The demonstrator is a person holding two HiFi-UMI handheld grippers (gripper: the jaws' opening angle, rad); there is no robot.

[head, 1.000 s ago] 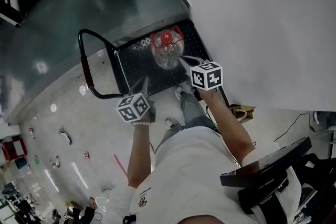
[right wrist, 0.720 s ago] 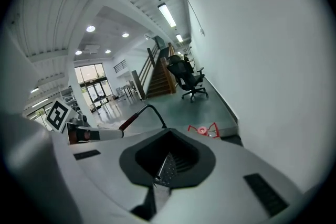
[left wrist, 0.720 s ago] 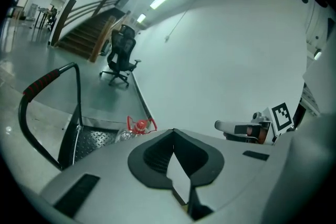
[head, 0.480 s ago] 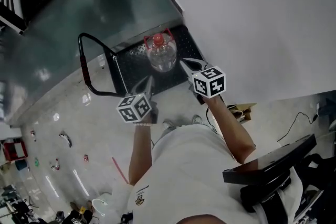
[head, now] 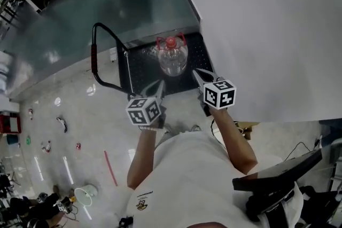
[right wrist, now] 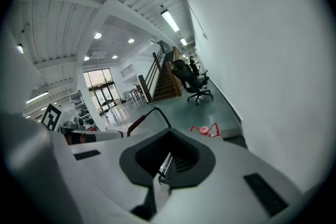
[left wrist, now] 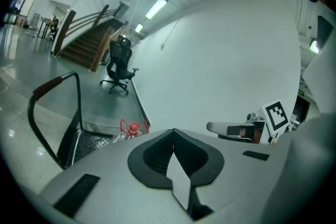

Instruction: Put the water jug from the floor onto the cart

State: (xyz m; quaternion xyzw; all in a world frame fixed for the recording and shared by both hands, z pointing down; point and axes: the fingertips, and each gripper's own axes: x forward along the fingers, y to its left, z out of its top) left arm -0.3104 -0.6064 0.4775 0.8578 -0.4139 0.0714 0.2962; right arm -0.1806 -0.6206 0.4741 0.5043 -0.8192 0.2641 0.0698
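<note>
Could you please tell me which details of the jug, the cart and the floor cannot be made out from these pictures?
- water jug, both gripper views: only its red top shows. The bodies of the left gripper and the right gripper hide the rest.
- cart wheels, head view: hidden beneath its own deck.
- water jug's fill level, head view: too small and glary to judge.
- floor items, head view: too small to identify.

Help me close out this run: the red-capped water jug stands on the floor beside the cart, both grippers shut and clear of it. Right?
No: the head view shows the water jug standing on the cart, not on the floor beside it. The left gripper and right gripper are shut and clear of it.
</note>
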